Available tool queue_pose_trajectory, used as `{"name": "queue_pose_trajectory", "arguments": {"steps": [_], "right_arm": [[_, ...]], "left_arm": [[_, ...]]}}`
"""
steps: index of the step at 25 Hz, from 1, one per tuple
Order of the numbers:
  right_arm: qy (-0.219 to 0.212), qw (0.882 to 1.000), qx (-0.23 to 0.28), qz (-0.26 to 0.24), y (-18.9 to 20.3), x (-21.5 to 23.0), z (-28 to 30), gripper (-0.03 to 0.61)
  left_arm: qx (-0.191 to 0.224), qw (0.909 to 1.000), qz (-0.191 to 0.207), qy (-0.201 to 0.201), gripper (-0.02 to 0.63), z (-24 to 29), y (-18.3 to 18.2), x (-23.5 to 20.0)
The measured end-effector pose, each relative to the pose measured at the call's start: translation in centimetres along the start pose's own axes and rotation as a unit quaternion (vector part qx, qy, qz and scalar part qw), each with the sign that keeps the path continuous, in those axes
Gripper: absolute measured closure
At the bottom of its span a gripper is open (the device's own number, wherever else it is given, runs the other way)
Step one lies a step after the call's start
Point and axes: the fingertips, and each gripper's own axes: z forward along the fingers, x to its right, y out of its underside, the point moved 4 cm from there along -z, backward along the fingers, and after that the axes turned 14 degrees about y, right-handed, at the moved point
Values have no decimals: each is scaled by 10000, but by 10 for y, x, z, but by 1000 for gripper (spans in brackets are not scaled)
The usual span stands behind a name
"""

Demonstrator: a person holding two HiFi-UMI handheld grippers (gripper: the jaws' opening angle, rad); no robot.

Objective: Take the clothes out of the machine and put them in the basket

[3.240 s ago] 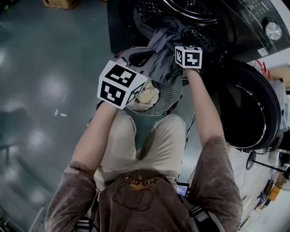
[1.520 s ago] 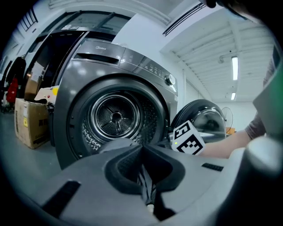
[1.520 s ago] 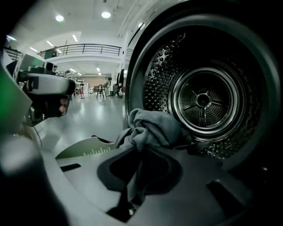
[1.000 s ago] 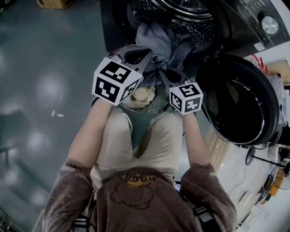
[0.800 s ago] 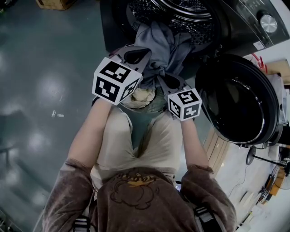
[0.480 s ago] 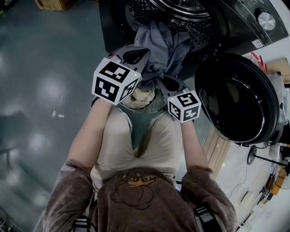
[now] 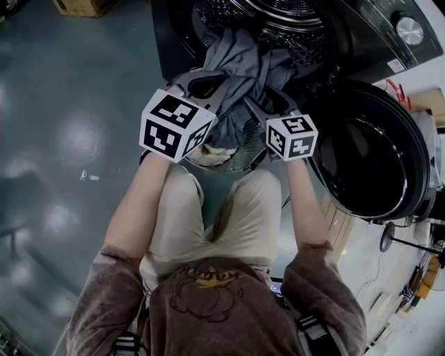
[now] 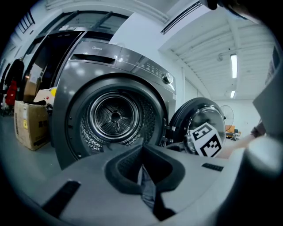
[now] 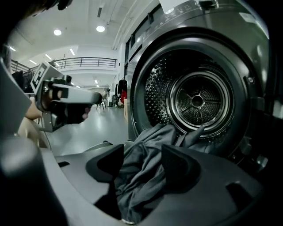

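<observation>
A grey garment (image 7: 243, 62) hangs from the mouth of the washing machine drum (image 7: 278, 21) down toward a grey basket (image 7: 259, 149) that holds a cream cloth (image 7: 208, 149). My left gripper (image 7: 208, 83) is shut on a thin fold of the grey garment (image 8: 146, 185), beside the drum mouth. My right gripper (image 7: 261, 104) has just been opening its jaws. In the right gripper view its jaws (image 9: 141, 154) stand apart, with the grey garment (image 9: 146, 176) bunched loosely between them and not pinched. The empty drum (image 9: 199, 99) lies just beyond.
The round machine door (image 7: 368, 153) hangs open on the right, close to my right arm. A cardboard box (image 8: 31, 123) stands on the floor left of the machine. The person's legs are right below the basket. Grey floor (image 7: 62, 139) stretches to the left.
The right gripper has moved from over the basket up toward the drum mouth and its jaws have parted. The grey garment hangs lower over the basket. The left gripper has stayed put.
</observation>
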Motion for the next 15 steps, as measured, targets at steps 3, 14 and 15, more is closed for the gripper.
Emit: {"name": "queue_pose_trajectory", "arguments": {"steps": [3,14,15], "right_arm": [[146,9999,-34,-51,-12,15,28,288],[703,9941,-819,-68,-25,67,128,183],[726,9934,-889,79,-23,70,133,177]], "left_arm": [[11,10000,18,4,606,-3,-1,0],[-50,10000,44,44,606,-6,1,1],[-54,10000,32,42,607,-6,1,0]]}}
